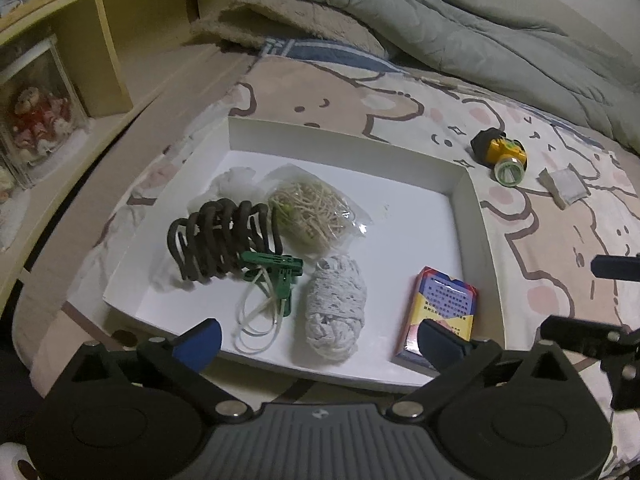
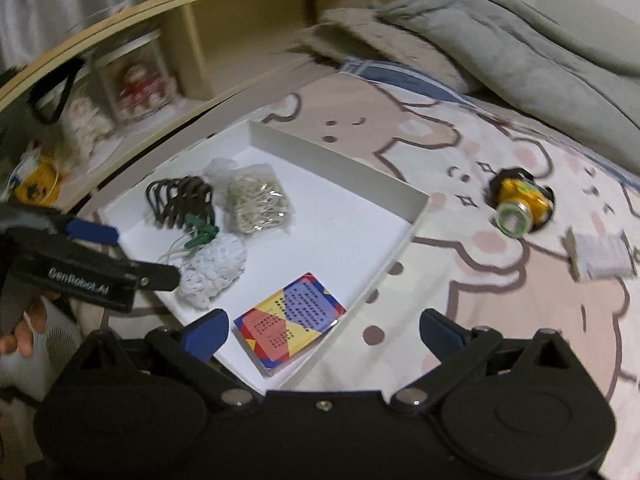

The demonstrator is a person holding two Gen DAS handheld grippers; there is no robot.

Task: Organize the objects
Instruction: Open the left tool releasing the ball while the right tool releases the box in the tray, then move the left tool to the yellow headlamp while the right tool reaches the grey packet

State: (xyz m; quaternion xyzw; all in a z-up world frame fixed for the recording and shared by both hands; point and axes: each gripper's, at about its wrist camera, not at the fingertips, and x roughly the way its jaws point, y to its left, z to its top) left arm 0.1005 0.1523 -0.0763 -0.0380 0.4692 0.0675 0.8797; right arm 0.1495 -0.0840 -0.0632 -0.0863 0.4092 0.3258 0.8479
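Observation:
A white tray [image 1: 344,132] [image 2: 332,152] lies on the bear-print bed sheet. It holds a brown hair claw [image 1: 224,240] [image 2: 180,200], a bag of pale bands [image 1: 312,212] [image 2: 258,200], a green clip with white cord [image 1: 276,268] [image 2: 202,236], a grey-white yarn bundle [image 1: 336,308] [image 2: 212,272] and a colourful card box [image 1: 444,304] [image 2: 288,316]. My left gripper [image 1: 320,340] hovers open over the tray's near edge, gripping nothing. My right gripper [image 2: 324,330] is open and empty above the tray's near right corner. A yellow headlamp [image 1: 502,154] [image 2: 520,204] and a white packet [image 1: 564,184] [image 2: 600,256] lie on the sheet to the right.
A wooden shelf unit runs along the left, with a clear display box holding a doll [image 1: 36,120]. A grey duvet [image 1: 480,32] and a beige fleece blanket [image 1: 300,16] are piled at the back of the bed. A hand [image 2: 20,332] holds the left gripper's handle.

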